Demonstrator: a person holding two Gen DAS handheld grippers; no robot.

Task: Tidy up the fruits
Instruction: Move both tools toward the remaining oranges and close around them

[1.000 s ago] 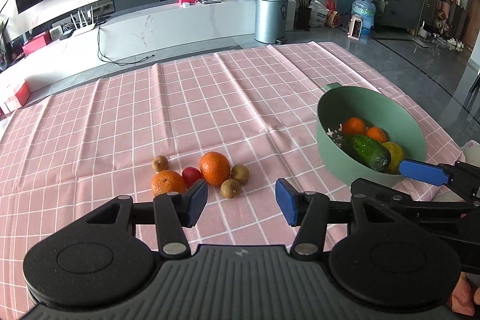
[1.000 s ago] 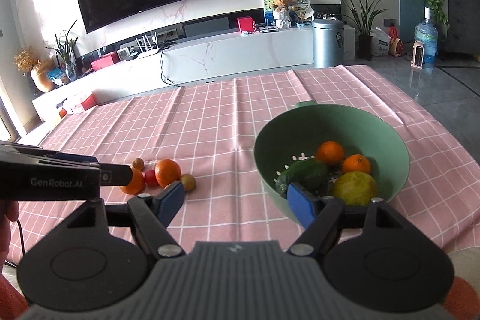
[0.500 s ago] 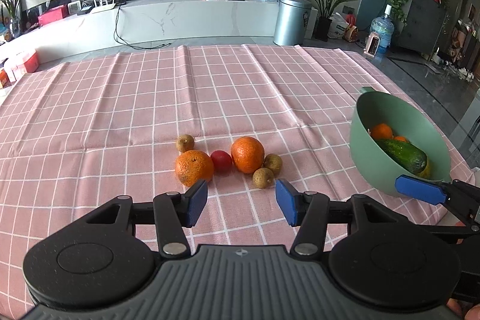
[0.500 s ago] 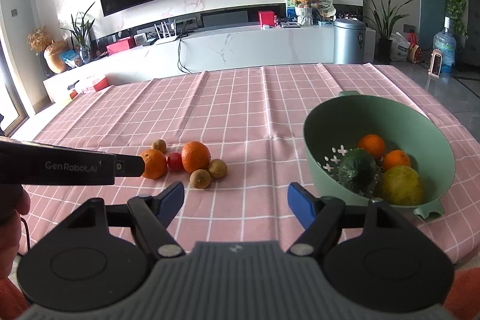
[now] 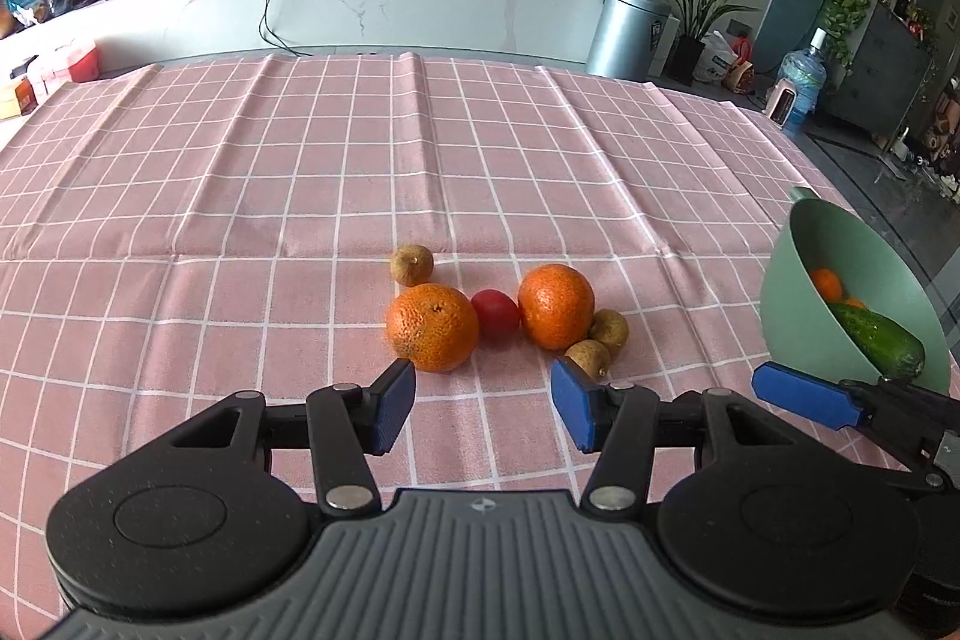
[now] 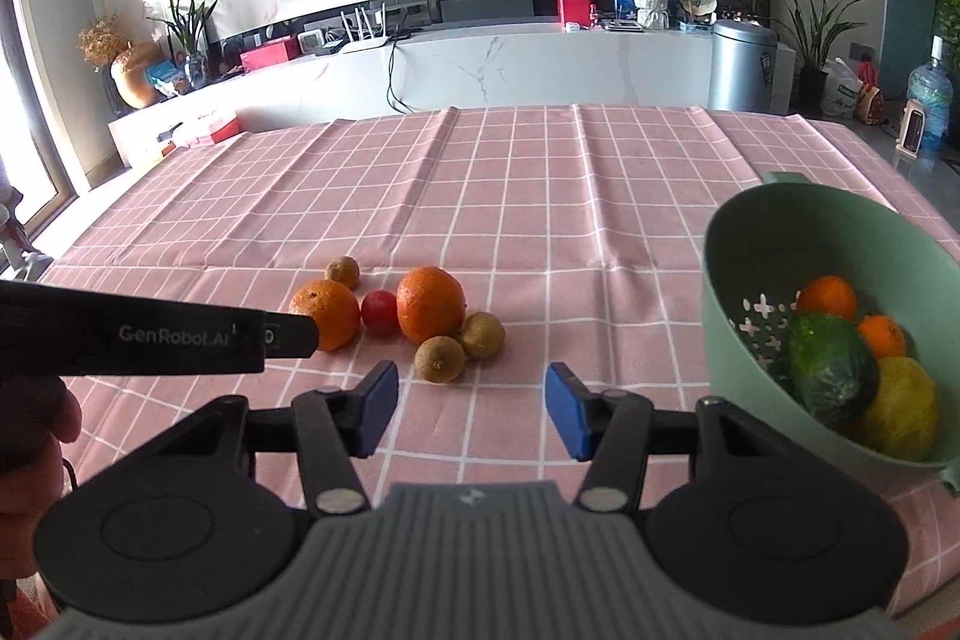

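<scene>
A cluster of fruit lies on the pink checked cloth: two oranges point(image 5: 432, 327) point(image 5: 556, 305), a red tomato point(image 5: 495, 313) between them, and three small brown fruits point(image 5: 411, 263) point(image 5: 609, 331) point(image 5: 588, 358). My left gripper point(image 5: 483, 409) hovers just short of the cluster, open and empty. My right gripper point(image 6: 472, 409) is near the closest brown fruit point(image 6: 440, 358); its jaws are closing with nothing between them. At the right, the green colander bowl point(image 6: 750, 250) holds a cucumber point(image 6: 831, 370), a lemon point(image 6: 900, 406) and two small oranges point(image 6: 828, 297).
The left gripper's black body point(image 6: 150, 334) crosses the right wrist view at the left and hides part of one orange; a hand point(image 6: 36, 418) grips it. The bowl point(image 5: 798, 292) stands near the table's right edge. Behind the table are a white counter and a metal bin point(image 6: 741, 64).
Both grippers have come lower and closer to the fruit cluster, and the bowl has slid toward the right of both views. The right gripper's jaws have narrowed.
</scene>
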